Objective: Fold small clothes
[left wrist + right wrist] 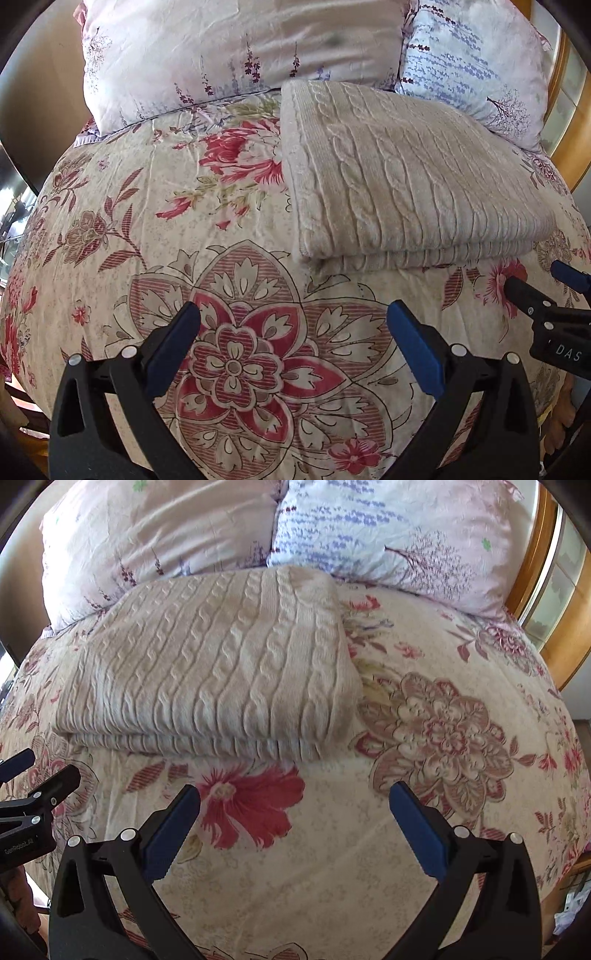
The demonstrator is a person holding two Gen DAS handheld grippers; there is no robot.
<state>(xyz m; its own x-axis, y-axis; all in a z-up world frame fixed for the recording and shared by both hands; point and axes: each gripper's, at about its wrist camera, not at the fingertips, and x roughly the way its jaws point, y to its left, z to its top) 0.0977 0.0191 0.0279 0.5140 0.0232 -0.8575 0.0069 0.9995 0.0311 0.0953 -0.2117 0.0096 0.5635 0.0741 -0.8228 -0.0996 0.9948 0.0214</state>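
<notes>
Item: cable-knit sweater (pixel 406 173), cream, lay folded into a thick rectangle on the floral bedspread (pixel 147 229); it occupied the upper right of the left wrist view and the upper left of the right wrist view, its far edge touching the pillows; its layered near edge faced both grippers, one fold showing beneath the top layer.

Left gripper (pixel 293 325): released, blue pads spread wide over the large printed flower in the lower centre of its frame; nothing between them; short of the sweater's near left corner, apart from it.

Right gripper (pixel 294 805): likewise released and empty, above a red bloom at lower centre; near the sweater's front edge but not touching; its tip also showed at the right edge of the left view.

Surroundings: two lilac-printed pillows (pixel 369 528) across the top of both frames; wooden frame (pixel 535 565) at upper right.

Assessment: the fold looked complete or nearly so; should a further halving be intended, each gripper would best take a near corner through all layers at once, lift evenly, and lay edge to edge; uneven grips on a soft knit risked skewing the stack.
</notes>
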